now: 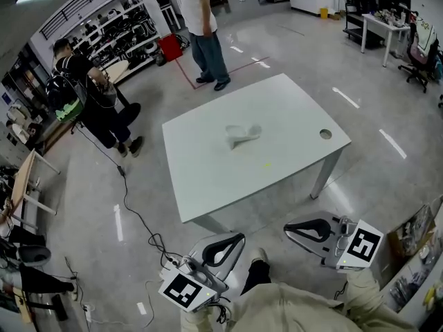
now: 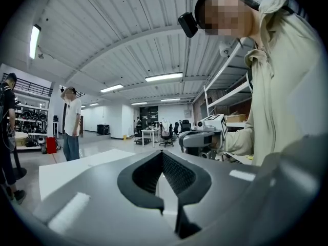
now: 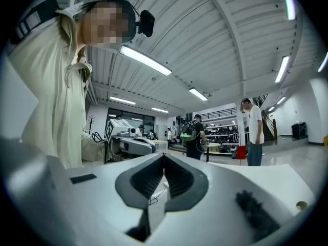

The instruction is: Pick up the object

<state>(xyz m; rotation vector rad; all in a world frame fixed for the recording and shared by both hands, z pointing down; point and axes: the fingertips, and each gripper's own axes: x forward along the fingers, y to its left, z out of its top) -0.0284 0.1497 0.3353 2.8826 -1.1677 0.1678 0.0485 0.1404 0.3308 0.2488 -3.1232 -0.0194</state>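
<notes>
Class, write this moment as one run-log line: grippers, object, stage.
left gripper: shut, empty | right gripper: shut, empty | object: on table, untouched | stage: pre-reach

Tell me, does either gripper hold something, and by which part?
Nothing is held. The left gripper and right gripper have closed, empty jaws; the pale object lies untouched on the table.

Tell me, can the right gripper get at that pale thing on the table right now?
Probably not yet: the right gripper is shut and short of the table, with the pale object mid-table. Nothing blocks the path, though.
</notes>
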